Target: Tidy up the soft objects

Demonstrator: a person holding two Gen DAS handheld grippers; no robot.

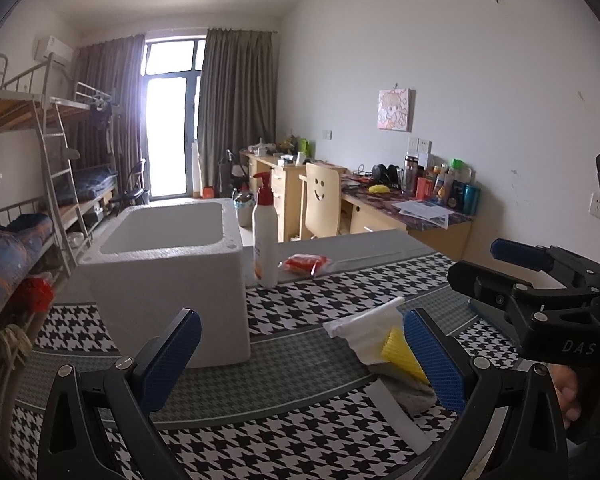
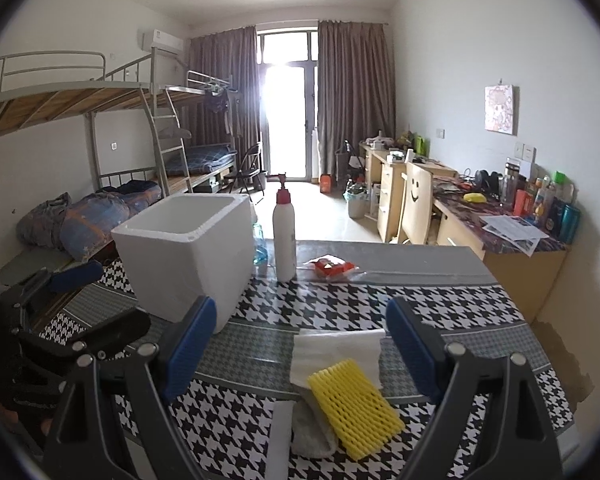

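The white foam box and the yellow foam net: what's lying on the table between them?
Only bare houndstooth tablecloth, seen in the right wrist view, between the white foam box and the yellow foam net.

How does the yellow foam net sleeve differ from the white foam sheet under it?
The yellow foam net sleeve is a ribbed open mesh; the white foam sheet is smooth. The sleeve is bright yellow and lies on top, nearer the right gripper; the sheet is white and reaches further away. Both lie flat on the houndstooth tablecloth, ungripped.
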